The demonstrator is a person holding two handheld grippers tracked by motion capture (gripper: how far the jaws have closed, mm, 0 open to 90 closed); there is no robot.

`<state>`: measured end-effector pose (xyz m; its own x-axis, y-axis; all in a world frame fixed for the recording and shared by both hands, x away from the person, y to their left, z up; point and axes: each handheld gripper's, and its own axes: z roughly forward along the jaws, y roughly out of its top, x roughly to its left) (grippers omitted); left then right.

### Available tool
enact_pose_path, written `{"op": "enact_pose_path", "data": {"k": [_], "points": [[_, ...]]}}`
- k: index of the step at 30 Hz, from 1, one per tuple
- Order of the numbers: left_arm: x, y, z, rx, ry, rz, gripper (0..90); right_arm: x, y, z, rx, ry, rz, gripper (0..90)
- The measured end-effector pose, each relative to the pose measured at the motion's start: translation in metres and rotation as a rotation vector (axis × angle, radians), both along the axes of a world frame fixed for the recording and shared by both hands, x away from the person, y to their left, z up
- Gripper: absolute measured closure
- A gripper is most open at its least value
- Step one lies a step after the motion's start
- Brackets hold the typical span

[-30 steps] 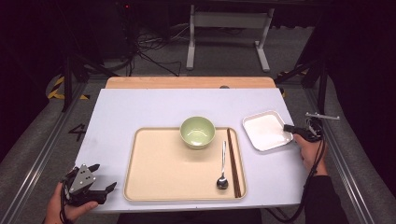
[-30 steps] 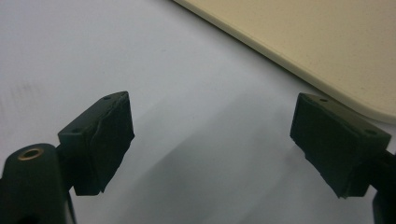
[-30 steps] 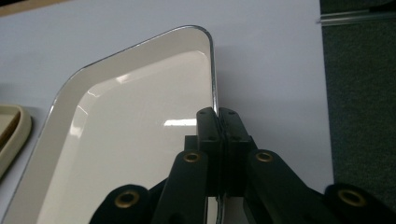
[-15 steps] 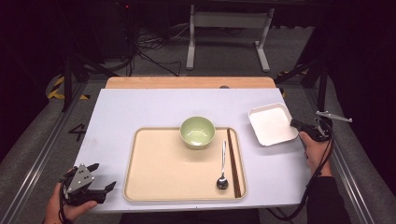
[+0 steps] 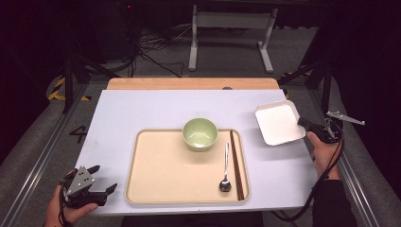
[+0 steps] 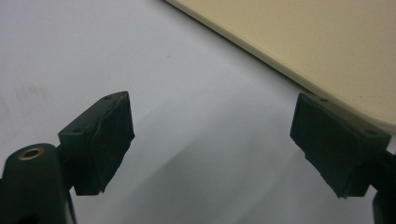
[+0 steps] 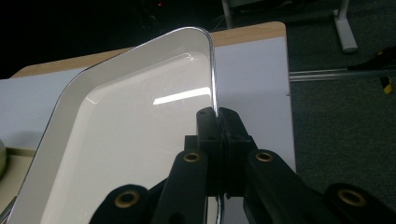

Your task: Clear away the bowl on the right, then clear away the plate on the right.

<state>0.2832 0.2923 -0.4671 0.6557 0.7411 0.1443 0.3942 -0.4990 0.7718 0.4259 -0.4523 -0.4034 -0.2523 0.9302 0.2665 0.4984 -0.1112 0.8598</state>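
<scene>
My left gripper (image 5: 94, 182) sits at abt 7 o'clock on the table (image 5: 142, 113), just off the tray's (image 5: 170, 165) near-left corner. My left hand (image 5: 66, 210) holds it low. Its jaws are wide apart w/ nothing btwn them. In the left gripper view I see bare table btwn my pads (image 6: 105, 140) and a tan tray (image 6: 317, 42) edge up at 1 o'clock.

The tray lies in the middle, near my side. A green bowl (image 5: 200, 133) sits at 12 o'clock on the tray, at its far edge. A spoon (image 5: 225, 170) lies on the tray at abt 4 o'clock from the bowl, round end near me. Brown chopsticks (image 5: 236, 163) lie just right of the spoon, along the tray's right side, pointing far to near.

At abt 3 o'clock is a white dish (image 5: 279, 122). It is square w/ round corners and tipped up, w/ a shadow under it. My right gripper (image 5: 305, 124) pinches its right rim; my right hand (image 5: 324, 151) is behind it, cable hanging down.

In the right gripper view my jaws are squeezed tight on the thin rim of the dish (image 7: 130, 140), w/ my gripper (image 7: 218, 130) at 6 o'clock. The dish is shiny and has nothing in it. A bit of bowl (image 7: 2, 161) shows at 9 o'clock.
</scene>
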Motion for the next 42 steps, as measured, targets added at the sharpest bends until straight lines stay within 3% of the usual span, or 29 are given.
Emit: {"op": "enact_pose_path", "data": {"k": [20, 42], "points": [[-0.001, -0.002, 0.001, 0.016, -0.006, -0.002, 14.3, -0.011, 0.016, 0.021, 0.010, -0.095, 0.054, 88.8], [-0.002, -0.003, 0.002, 0.020, -0.005, -0.001, 14.2, -0.018, 0.052, 0.037, -0.016, -0.140, 0.178, 88.8]]}}
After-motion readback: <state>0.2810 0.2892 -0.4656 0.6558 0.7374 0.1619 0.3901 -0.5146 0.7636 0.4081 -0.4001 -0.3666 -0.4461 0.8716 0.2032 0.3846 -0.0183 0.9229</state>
